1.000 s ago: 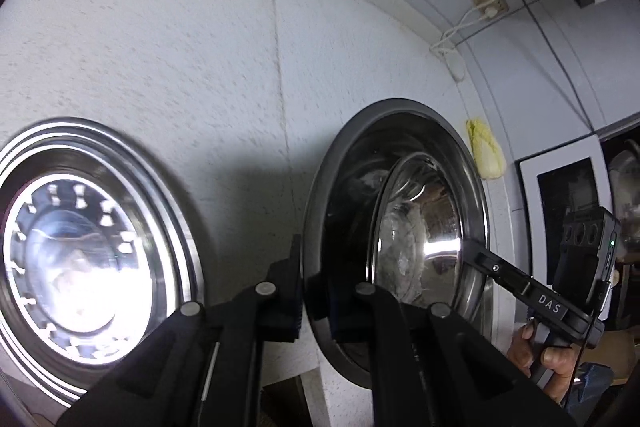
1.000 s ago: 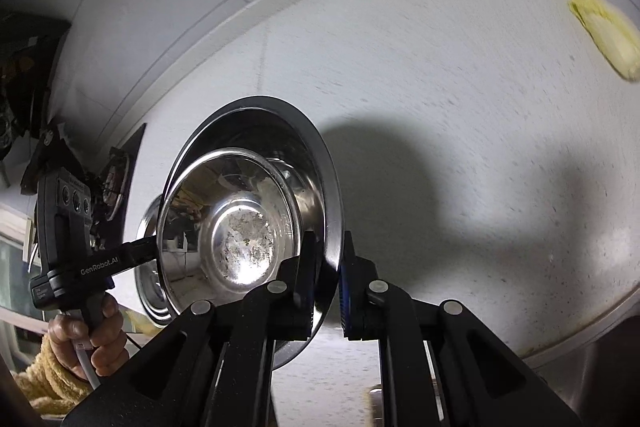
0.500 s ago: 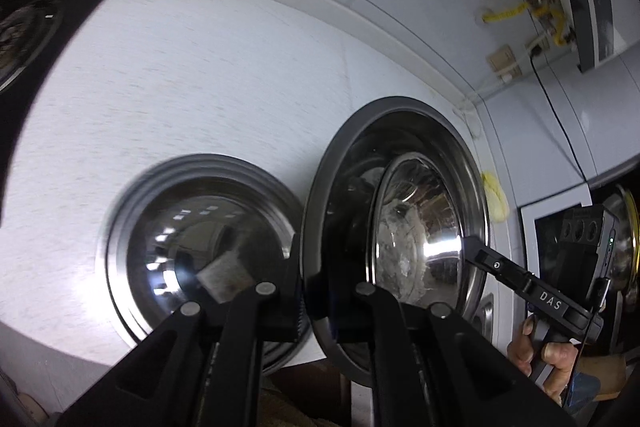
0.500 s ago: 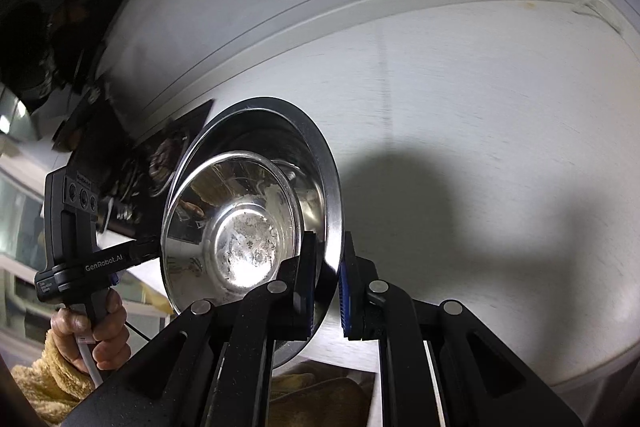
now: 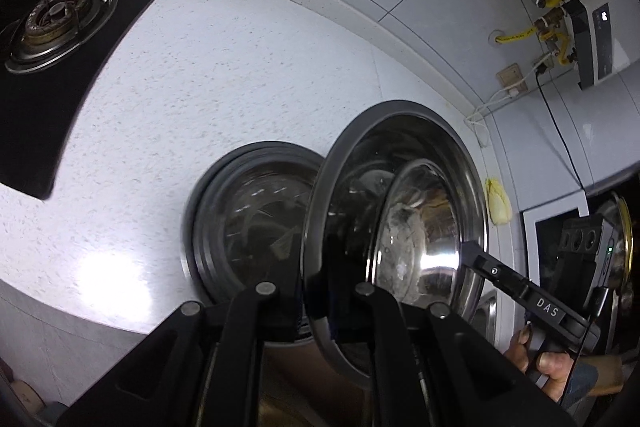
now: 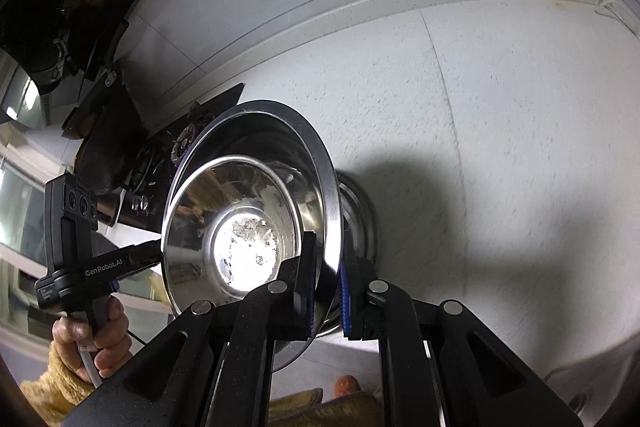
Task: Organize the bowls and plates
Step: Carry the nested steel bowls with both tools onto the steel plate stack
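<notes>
Left wrist view: the left gripper (image 5: 316, 291) is clamped on the rim of the large steel bowl (image 5: 348, 195), held in the air over the counter (image 5: 240, 75) with a smaller bowl (image 5: 420, 227) nested inside; a steel plate (image 5: 248, 219) lies below.

Right wrist view: the right gripper (image 6: 326, 291) pinches the opposite rim. Only here is the blue pad lining visible (the plate is mostly hidden).

The steel looks stiff, light and slippery; the rim is the best hold.

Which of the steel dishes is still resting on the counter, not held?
The ridged steel plate lies flat on the counter; the large bowl and its nested small bowl are held up.
</notes>
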Demonstrator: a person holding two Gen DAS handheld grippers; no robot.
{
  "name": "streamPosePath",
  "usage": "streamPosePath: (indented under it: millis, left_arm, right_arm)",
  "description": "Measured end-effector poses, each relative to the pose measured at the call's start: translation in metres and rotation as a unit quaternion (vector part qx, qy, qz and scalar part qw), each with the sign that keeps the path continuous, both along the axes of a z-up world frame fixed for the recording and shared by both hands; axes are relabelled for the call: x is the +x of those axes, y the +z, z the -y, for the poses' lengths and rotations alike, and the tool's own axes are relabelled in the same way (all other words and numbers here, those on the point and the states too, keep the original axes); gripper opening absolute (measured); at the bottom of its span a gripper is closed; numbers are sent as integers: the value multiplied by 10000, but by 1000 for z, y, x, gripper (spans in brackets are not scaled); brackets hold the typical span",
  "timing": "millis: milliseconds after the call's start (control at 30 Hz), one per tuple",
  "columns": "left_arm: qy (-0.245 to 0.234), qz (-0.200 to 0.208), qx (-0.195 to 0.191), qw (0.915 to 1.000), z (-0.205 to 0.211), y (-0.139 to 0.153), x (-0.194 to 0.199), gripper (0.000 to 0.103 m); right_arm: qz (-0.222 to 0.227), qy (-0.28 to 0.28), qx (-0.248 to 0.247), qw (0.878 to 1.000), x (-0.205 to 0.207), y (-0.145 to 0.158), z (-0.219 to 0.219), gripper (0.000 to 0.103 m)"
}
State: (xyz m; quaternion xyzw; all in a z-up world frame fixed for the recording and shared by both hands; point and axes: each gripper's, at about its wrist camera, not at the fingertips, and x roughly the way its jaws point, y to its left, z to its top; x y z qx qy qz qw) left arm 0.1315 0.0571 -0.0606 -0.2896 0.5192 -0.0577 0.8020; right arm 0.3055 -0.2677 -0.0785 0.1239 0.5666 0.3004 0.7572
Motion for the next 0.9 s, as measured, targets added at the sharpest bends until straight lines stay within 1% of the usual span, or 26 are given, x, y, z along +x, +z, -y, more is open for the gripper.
streamPosePath:
  millis: [133,300,400,533,667,833,900]
  left_arm:
    - [-46,13,31,10000,-17,1,-10,6]
    - [28,-234,-12,9997,-33,-8,-16,6]
    - [81,-288,32,9995,-37,-17,-16,6]
    - [217,-348,122,9991,-40,-30,-11,6]
    - [348,-398,250,9983,-40,-41,-3,6]
    - [399,-510,204,9977,-41,-58,4,6]
    - [401,-551,243,9974,-39,-64,5,6]
  right_arm:
    - [-20,-163,-140,9998,-16,1,-16,9]
    - [-226,-260,-110,9993,-24,-8,-27,9]
    - [-259,-155,-196,9994,-23,-15,-37,10]
    - [-401,-56,-133,9991,-13,-32,-41,10]
    - [-395,21,-114,9992,-6,-41,-44,10]
    - [-470,92,-143,9987,-2,-53,-45,10]
    - [-498,137,-191,9985,0,-57,-46,10]
